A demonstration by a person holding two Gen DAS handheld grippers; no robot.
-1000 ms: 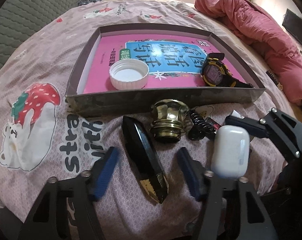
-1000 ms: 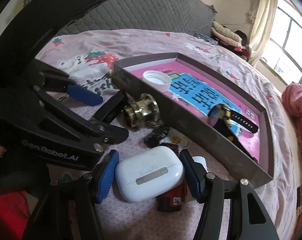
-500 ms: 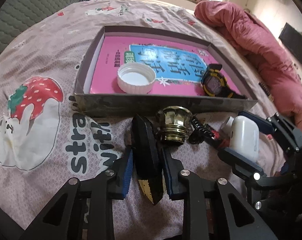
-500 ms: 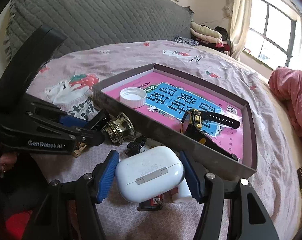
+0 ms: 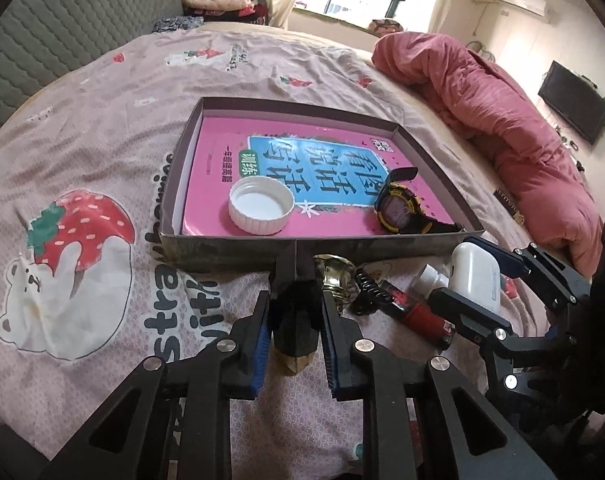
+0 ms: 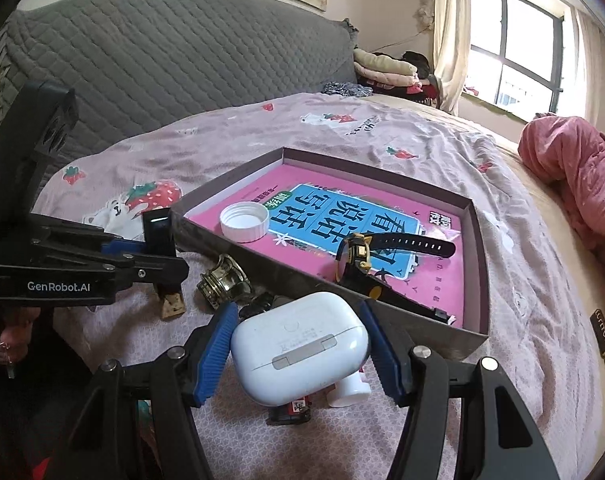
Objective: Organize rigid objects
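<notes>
Left gripper [image 5: 294, 340] pinching a black gold-tipped bar [image 5: 293, 312] above the bedspread [image 5: 102, 128] just before the tray's [image 5: 230, 252] near wall, right gripper [image 6: 302, 354] clamped on a white earbud case [image 6: 302, 346] near the tray's near right corner, bottle cap [image 5: 261, 208] and wristwatch [image 5: 400, 210] inside the tray, brass knob [image 6: 222, 282] beside the bar.

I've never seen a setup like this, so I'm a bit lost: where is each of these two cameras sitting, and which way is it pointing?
Left wrist: on the left gripper, facing the tray; its fingers clamp a black bar; the right gripper shows at right.
Right wrist: on the right gripper, facing the headboard; its fingers grip a white earbud case; the left gripper shows at left.
Shared: tray, white cap, watch.
</notes>
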